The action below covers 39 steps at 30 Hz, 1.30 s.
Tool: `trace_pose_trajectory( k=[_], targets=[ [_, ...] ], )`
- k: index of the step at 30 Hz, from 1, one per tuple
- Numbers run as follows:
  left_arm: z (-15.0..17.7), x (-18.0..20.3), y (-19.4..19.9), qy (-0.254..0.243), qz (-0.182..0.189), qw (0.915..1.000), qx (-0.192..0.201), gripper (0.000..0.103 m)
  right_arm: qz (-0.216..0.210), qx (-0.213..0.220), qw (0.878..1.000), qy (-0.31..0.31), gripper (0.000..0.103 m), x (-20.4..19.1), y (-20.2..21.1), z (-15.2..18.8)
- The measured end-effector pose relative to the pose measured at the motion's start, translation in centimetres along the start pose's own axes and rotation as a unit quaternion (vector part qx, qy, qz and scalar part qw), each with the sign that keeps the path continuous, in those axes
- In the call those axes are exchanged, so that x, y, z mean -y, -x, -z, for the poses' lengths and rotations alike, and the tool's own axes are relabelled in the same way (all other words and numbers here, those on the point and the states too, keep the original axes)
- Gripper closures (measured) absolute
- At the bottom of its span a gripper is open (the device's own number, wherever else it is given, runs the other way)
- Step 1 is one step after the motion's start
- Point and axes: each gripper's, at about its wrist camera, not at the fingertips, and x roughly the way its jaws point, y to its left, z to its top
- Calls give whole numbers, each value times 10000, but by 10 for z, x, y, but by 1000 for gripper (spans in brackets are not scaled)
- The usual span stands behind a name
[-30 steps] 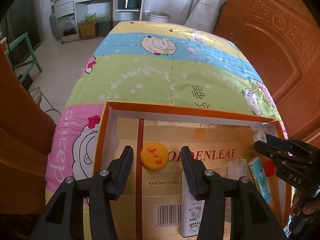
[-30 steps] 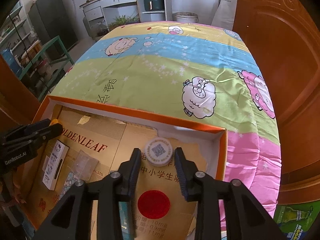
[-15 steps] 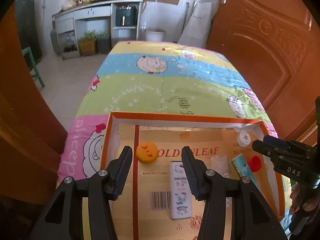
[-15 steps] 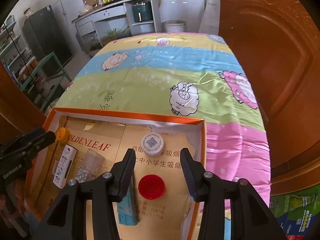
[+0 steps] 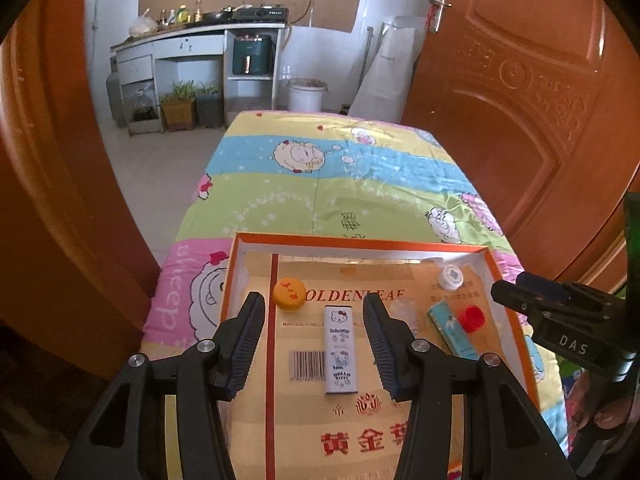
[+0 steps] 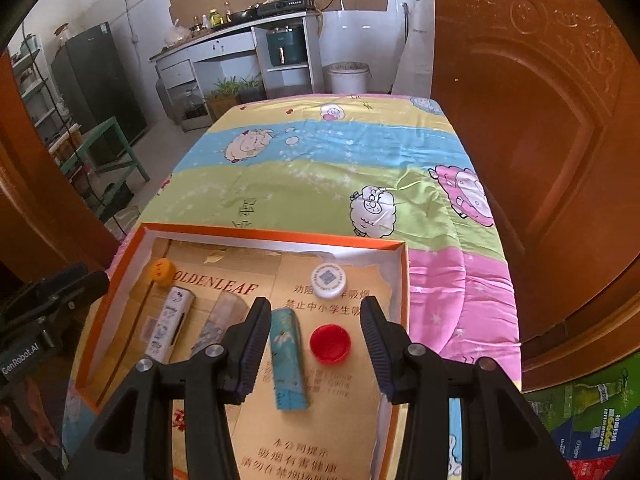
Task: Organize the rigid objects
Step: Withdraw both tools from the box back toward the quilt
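Observation:
An orange-rimmed shallow box [image 5: 360, 240] [image 6: 404, 288] lies on the sheep-print blanket. Inside it sit a yellow cap [image 5: 289, 293] [image 6: 161, 273], a white Hello Kitty box [image 5: 340, 348] [image 6: 169, 319], a clear plastic piece [image 5: 402, 307] [image 6: 224, 312], a teal box [image 5: 450, 330] [image 6: 287, 356], a red cap [image 5: 472, 317] [image 6: 330, 343] and a white cap [image 5: 451, 277] [image 6: 329, 279]. My left gripper [image 5: 314, 340] hovers open above the Hello Kitty box, holding nothing. My right gripper [image 6: 314, 344] hovers open above the teal box and red cap, empty too.
The blanket [image 6: 340, 168] stretches away beyond the box. A wooden door [image 5: 520, 100] stands at the right, a door frame at the left. Behind are a counter [image 5: 192, 40], potted plants [image 5: 180, 104], a white bucket [image 5: 306, 94] and a green stool [image 6: 108, 148].
Both grippers have risen and drawn back, so more of the box shows. The right gripper's jaws have widened and left the white cap lying in the box; the left gripper stays open above the yellow cap.

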Motion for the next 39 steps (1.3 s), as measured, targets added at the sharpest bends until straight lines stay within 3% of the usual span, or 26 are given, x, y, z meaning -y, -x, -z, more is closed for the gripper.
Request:
trace_pose_trajectory(
  k=[23, 39],
  targets=[
    [48, 0, 82, 36, 160, 9996, 229, 50, 143, 502, 9984, 213, 57, -31, 90, 64],
    [120, 9, 133, -117, 294, 9988, 369, 50, -6, 633, 9968, 480, 57, -55, 136, 157]
  ],
)
